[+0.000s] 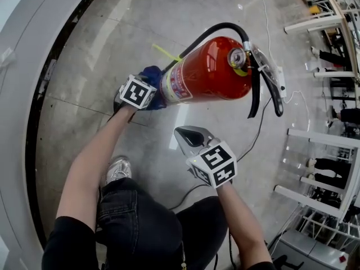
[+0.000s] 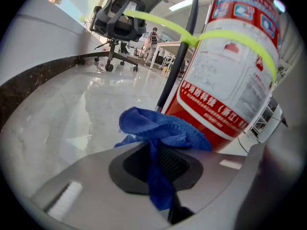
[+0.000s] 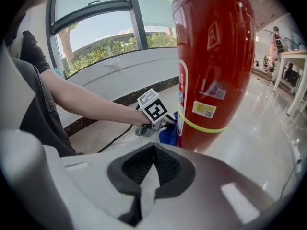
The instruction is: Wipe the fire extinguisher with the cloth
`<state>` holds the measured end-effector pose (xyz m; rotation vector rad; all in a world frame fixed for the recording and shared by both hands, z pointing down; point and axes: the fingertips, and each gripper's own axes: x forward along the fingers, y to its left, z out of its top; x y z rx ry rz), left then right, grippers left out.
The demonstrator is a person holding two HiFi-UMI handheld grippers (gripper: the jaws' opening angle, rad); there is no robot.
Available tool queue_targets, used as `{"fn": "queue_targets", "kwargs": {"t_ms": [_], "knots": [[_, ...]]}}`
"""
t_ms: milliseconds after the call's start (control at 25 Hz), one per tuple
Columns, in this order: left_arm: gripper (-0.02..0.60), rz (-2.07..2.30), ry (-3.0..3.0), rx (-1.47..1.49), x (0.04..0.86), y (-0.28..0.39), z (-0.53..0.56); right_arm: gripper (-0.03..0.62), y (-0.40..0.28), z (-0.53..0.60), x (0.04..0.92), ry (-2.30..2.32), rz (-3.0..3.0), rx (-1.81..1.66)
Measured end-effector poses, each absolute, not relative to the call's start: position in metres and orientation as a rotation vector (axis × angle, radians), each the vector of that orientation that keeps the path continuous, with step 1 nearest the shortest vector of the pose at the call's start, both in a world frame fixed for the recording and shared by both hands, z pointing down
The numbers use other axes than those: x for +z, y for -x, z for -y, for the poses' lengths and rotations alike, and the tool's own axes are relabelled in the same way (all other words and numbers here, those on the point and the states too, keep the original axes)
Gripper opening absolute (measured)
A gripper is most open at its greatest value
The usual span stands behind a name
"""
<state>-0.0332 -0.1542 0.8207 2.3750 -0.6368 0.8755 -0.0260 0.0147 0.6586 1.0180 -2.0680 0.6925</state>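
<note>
Underfoot, a pale glossy floor [image 1: 112, 49] fills most of the head view, edged on the left by a curved dark strip along a grey wall. A person sits over it in dark jeans [image 1: 146, 218], one light shoe [image 1: 118, 167] showing, both bare forearms reaching forward.

Ahead of the knees the red extinguisher [image 1: 211, 69] stands upright on the floor. A black hose [image 1: 219, 28] arcs from its head down the far side. An office chair [image 2: 125, 18] stands well behind it in the left gripper view, and a thin cable [image 1: 256, 134] trails over the floor near the person's right side.

At the lower left of the cylinder, the left gripper [image 2: 160, 162] points down with its jaws clamped on a blue cloth [image 2: 160, 128]. The bunched end of the cloth lies against the red shell just under the white label [image 2: 225, 90].

Nearer the person, the right gripper [image 3: 153, 152] hangs apart from the extinguisher and aims at its lower half. Its jaws are pressed together with nothing between them.

A yellow band [image 2: 230, 35] rings the cylinder over the label, and a small gauge [image 1: 237, 57] sits at the neck.
</note>
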Motion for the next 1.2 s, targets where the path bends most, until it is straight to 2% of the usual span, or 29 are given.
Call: {"fn": "queue_targets", "kwargs": {"t_ms": [360,800,1200], "knots": [[0.046,0.657,-2.447,0.482,0.708,0.038,0.143,0.002,0.036,-0.027,0.644,-1.04,2.096,0.647],[0.046,0.747,-2.617,0.339,0.551,0.037,0.154,0.002,0.032,-0.022,0.582,-1.158,2.139,0.519],[0.046,0.811,-2.746,0.338,0.46,0.036,0.153,0.002,0.038,-0.022,0.55,-1.237,2.196,0.488]]}}
